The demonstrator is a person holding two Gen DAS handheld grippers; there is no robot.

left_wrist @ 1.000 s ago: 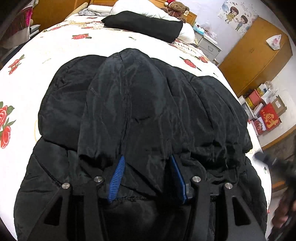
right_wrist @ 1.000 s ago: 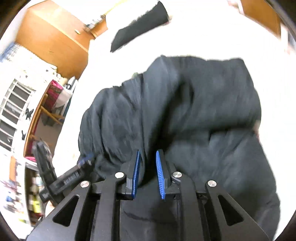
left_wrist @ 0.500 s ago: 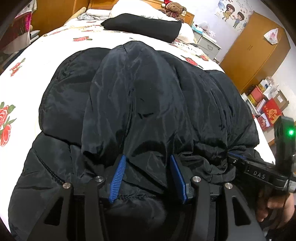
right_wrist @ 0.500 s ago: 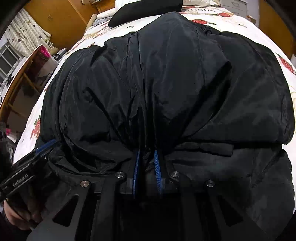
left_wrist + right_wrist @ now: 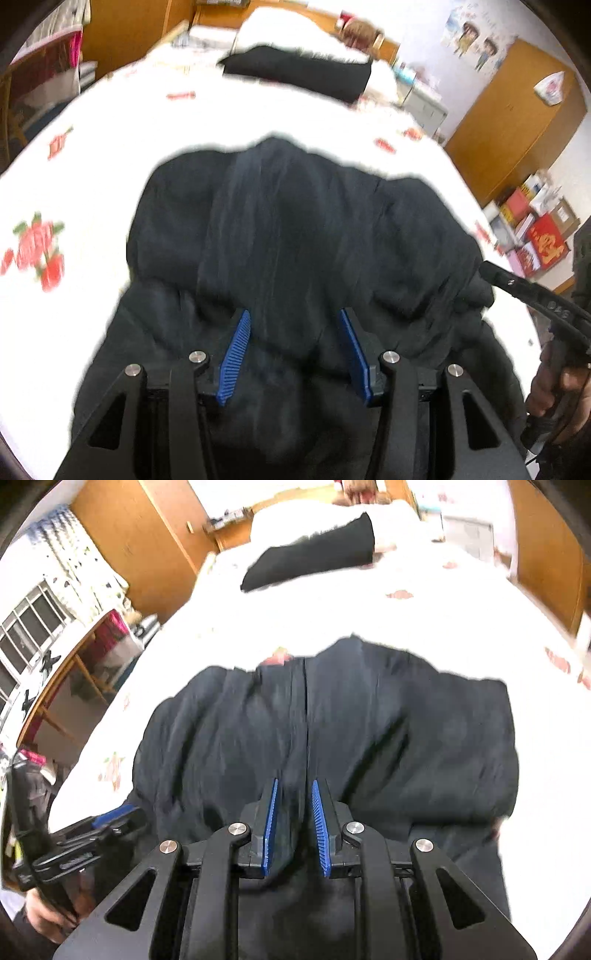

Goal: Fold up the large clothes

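Observation:
A large black puffer jacket (image 5: 295,236) lies folded in a bundle on the white rose-print bed; it also shows in the right wrist view (image 5: 332,731). My left gripper (image 5: 293,325) is open, its blue pads wide apart over the jacket's near edge, with fabric lying between them. My right gripper (image 5: 293,797) has its pads close together on a fold of the jacket's near edge. The right gripper also shows at the right edge of the left wrist view (image 5: 532,295), and the left gripper shows at the lower left of the right wrist view (image 5: 92,834).
A black folded garment (image 5: 299,72) lies against white pillows (image 5: 291,33) at the head of the bed (image 5: 184,122). A wooden wardrobe (image 5: 517,110) and stacked boxes (image 5: 532,229) stand on the right. A desk and window (image 5: 44,642) are on the left.
Both grippers have pulled back and up from the jacket, so more of the bed shows around it. Both views are now motion-blurred. The left gripper stays open; the right stays pinched on fabric.

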